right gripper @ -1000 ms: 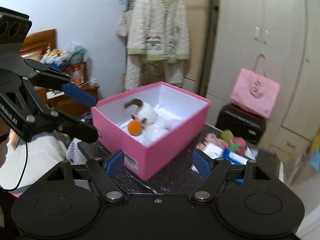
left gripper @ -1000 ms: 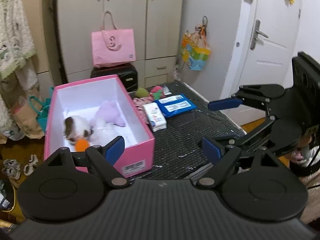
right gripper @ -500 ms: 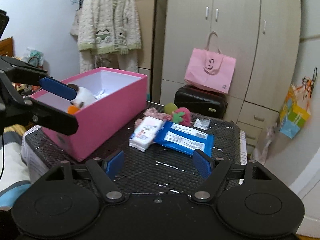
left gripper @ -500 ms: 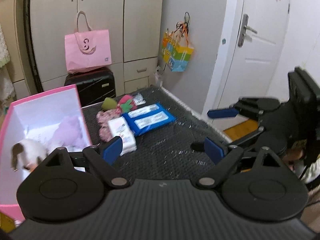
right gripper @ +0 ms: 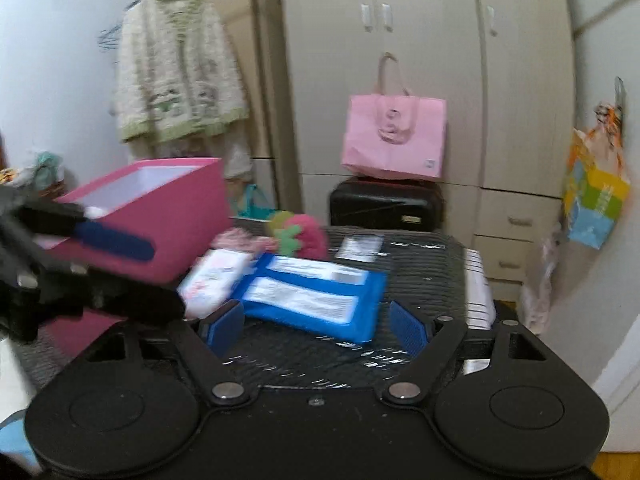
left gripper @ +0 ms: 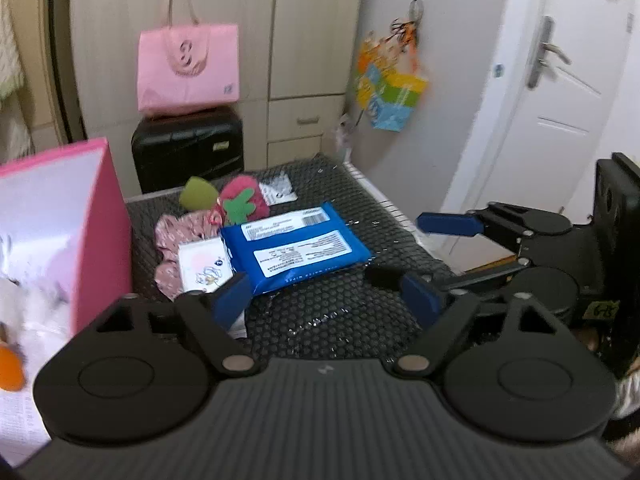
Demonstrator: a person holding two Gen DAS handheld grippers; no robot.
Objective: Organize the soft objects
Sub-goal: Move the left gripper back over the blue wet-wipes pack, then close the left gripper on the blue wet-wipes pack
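Observation:
On the black mesh mat lie a blue wipes pack (left gripper: 296, 246) (right gripper: 312, 292), a white tissue pack (left gripper: 202, 266) and a pink floral cloth (left gripper: 180, 236). Behind them sit a strawberry plush (left gripper: 242, 202) and a green plush (left gripper: 198, 196). The pink box (left gripper: 100, 240) at the left holds a white plush (left gripper: 24, 292) and an orange ball (left gripper: 10, 368). My left gripper (left gripper: 326, 300) hovers just short of the two packs, its jaws closing with nothing between them. My right gripper (right gripper: 316, 328) faces the blue pack, jaws opening and empty.
A small white sachet (left gripper: 278, 192) lies at the mat's far edge. Beyond the mat stand a black suitcase (left gripper: 188, 152) with a pink bag (left gripper: 188, 68) on it, wardrobes and a white door (left gripper: 560, 100). A cardigan (right gripper: 176, 76) hangs at the left.
Both views swung away from the pink box toward the packs on the mat and came lower and closer. The left jaws stand a little narrower. Nothing was picked up.

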